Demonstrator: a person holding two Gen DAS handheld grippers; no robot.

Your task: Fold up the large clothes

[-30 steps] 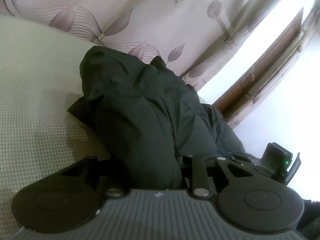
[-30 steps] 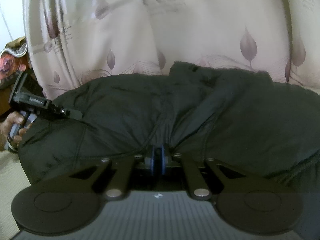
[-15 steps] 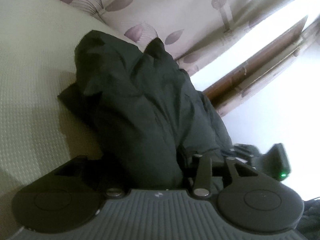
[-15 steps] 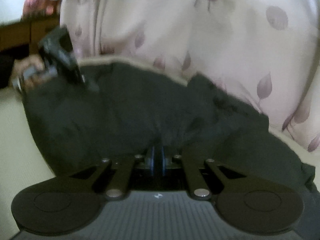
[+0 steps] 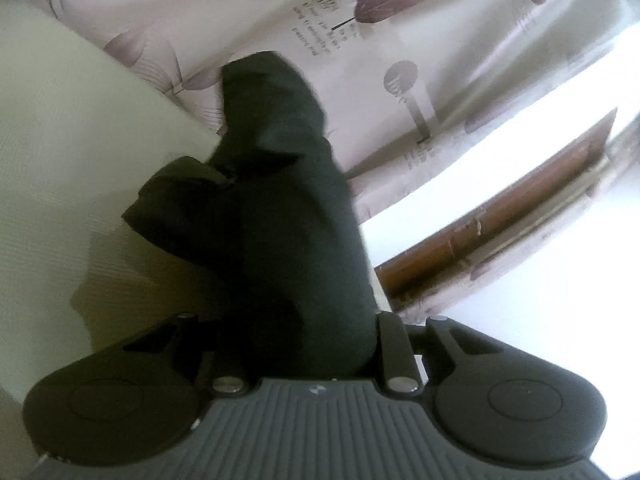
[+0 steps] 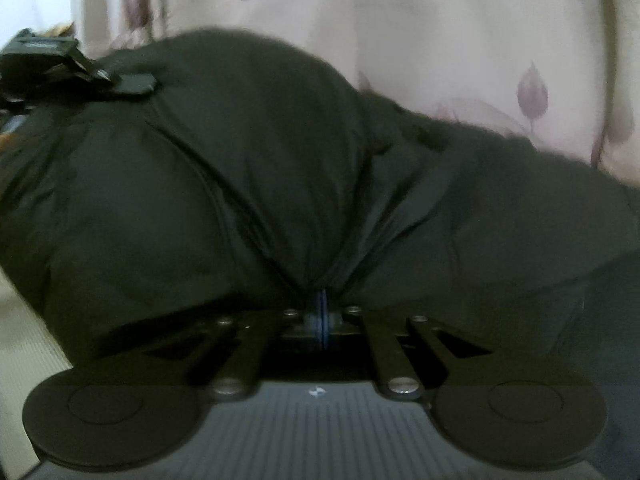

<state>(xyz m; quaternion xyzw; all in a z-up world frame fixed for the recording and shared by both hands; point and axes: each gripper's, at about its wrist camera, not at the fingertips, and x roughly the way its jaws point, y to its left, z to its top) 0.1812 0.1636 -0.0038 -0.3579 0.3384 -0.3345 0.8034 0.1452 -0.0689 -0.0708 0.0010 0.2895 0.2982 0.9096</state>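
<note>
Two claws carry one big dark jacket (image 6: 248, 184) between them above a pale bedcover (image 5: 80, 152), with a leaf-print curtain (image 5: 400, 40) hanging behind. The step in hand, as I judge it, is lifting one side of the jacket to lay it over for a fold. To do that well, both ends should rise and travel together, so that the padded body does not sag or twist, and the fold line should land straight before either end is let go.

The jacket fills most of the right wrist view, a rounded bulk that bunches down to a pucker right at the right claw (image 6: 322, 312). That claw is pressed together on the gathered cloth, with only a thin blue line of its pads showing in the pinch. The left claw (image 6: 132, 84) bites the upper left edge of the same bulk.

From the left wrist view, a thick roll of the jacket (image 5: 280, 220) runs away from the left claw (image 5: 304, 344) towards the curtain, its far end drooping onto the bedcover. Its jaws are closing, with that roll wedged between them; the fingertips are hidden by cloth.
</note>
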